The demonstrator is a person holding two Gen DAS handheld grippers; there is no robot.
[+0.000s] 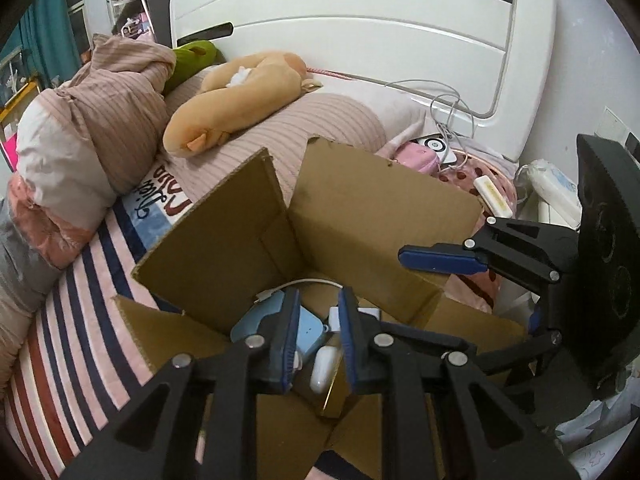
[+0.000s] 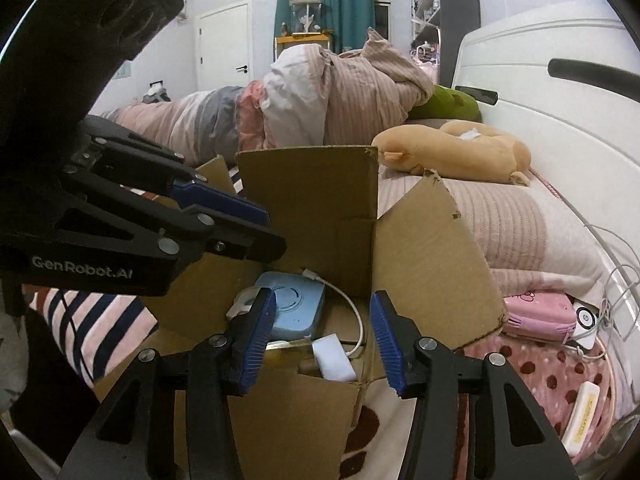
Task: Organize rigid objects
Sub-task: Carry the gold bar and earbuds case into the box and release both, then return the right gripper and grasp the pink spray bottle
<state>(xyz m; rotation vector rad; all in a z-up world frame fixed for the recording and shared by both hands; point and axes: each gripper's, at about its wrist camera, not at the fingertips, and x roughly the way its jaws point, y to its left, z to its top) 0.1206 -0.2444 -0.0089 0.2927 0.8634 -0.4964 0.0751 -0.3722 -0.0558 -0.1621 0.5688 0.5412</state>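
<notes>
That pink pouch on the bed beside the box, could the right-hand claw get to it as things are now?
Probably yes. The right gripper has its jaws open and empty over the cardboard box, and the pink pouch lies in the open just beyond the box's flap. Only that raised flap stands between them, so the gripper would likely have to swing around it.

Bed (image 1: 92, 280): is wearing a sheet striped in pink, navy and red, running up to a white headboard (image 1: 360, 40).
Cardboard box (image 1: 360, 208): is sitting on the bed with its flaps standing open.
Bedding heap (image 1: 88, 140): is lying bunched along the far side of the bed.
Pillow (image 1: 312, 120): is lying at the headboard, pink and ribbed.
Plush toy (image 1: 236, 96): is resting on the pillow, tan; a green plush (image 1: 192, 60) is tucked behind it.
Spotted blanket (image 2: 560, 368): is covering the bed beside the box.
Pink pouch (image 2: 540, 316): is lying on the spotted blanket, near tangled white cables (image 1: 452, 120).
Cream bar (image 1: 494, 196): is lying on the spotted blanket, apart from the pouch.
</notes>
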